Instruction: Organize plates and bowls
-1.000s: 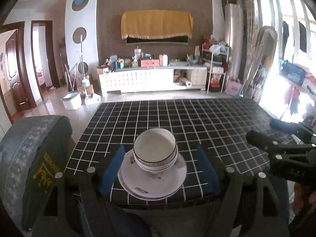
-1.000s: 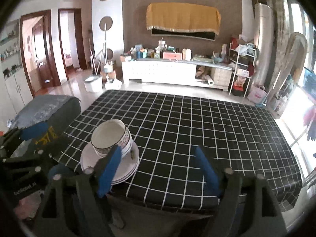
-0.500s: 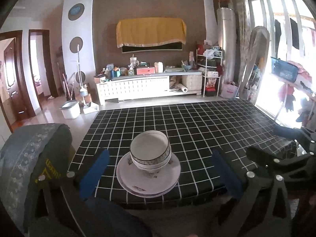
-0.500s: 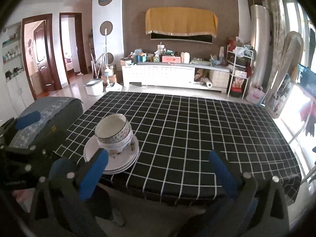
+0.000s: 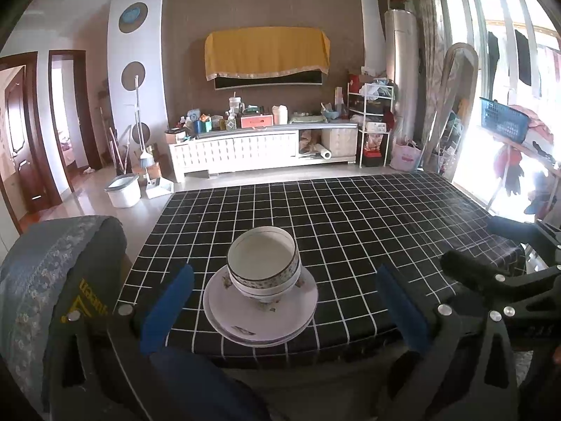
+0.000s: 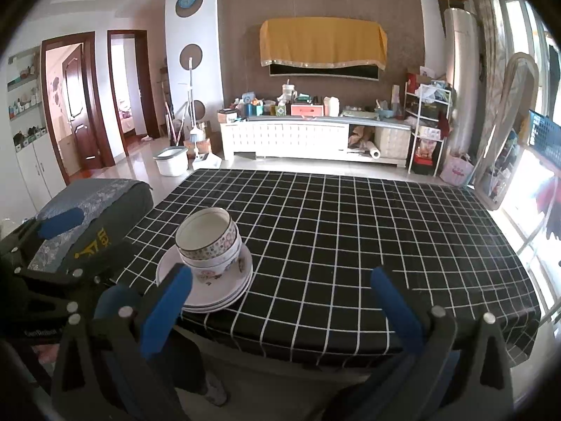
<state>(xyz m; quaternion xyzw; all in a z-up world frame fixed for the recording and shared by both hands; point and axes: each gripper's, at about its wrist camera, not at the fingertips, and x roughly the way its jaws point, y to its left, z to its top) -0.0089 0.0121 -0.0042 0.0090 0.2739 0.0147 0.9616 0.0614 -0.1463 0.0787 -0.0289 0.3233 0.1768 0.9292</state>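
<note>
Two patterned bowls (image 5: 263, 263) sit nested on a small stack of white plates (image 5: 261, 319) near the front left edge of the black checked table (image 5: 350, 210). My left gripper (image 5: 284, 270) hovers just in front of this stack, open wide, its blue pads well clear on both sides. In the right wrist view the bowls (image 6: 208, 242) and plates (image 6: 214, 291) lie to the left, behind the left pad. My right gripper (image 6: 280, 273) is open over the table's front edge with nothing between its fingers. Each gripper shows at the edge of the other's view: the right gripper (image 5: 470, 242), the left gripper (image 6: 87, 236).
A chair back under a grey patterned cover (image 5: 52, 263) stands close on the left of the table. A white low cabinet (image 5: 242, 151) with clutter on it runs along the far wall. A white bucket (image 5: 122, 191) stands on the floor behind the table.
Both grippers' jaws have spread wider, and both views have drawn back slightly from the table. The bowls and plates have stayed in place.
</note>
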